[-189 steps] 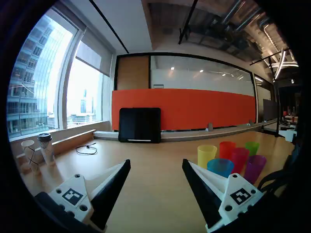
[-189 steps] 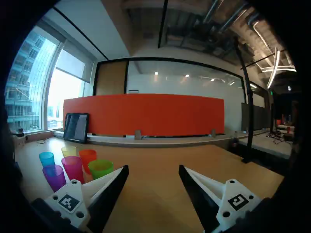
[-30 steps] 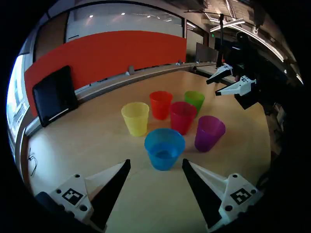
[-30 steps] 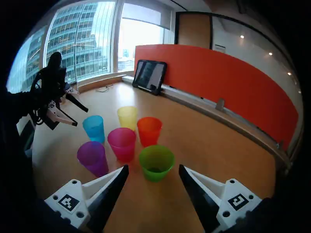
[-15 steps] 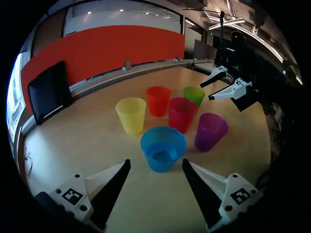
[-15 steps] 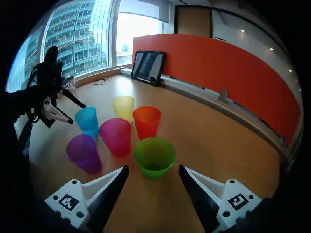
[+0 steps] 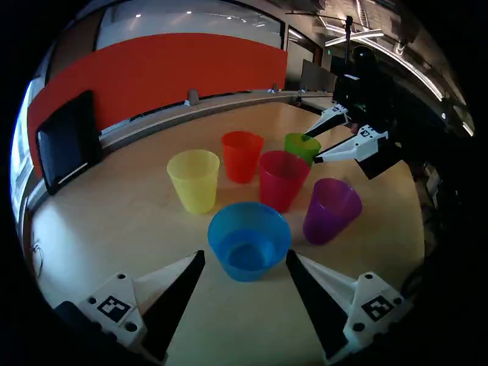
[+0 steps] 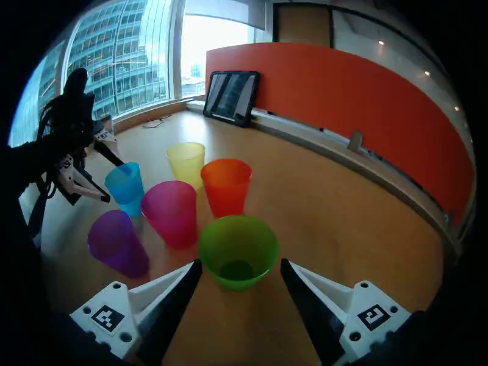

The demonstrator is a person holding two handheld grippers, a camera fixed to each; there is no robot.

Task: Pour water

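Blue cup (image 7: 249,241), lower centre just ahead of my wide-open left hand-held gripper (image 7: 244,253), could tip and spill if a finger clips it.

This is a high-rise, open-plan office: in the right gripper view, tall floor-to-ceiling glass windows (image 8: 201,55) at eleven o'clock look onto neighbouring glass towers (image 8: 104,61). A long orange divider panel (image 8: 341,91) runs from twelve to three o'clock behind a broad pale wooden desk (image 8: 354,226), with a black flat screen (image 8: 230,96) leaning against it at twelve
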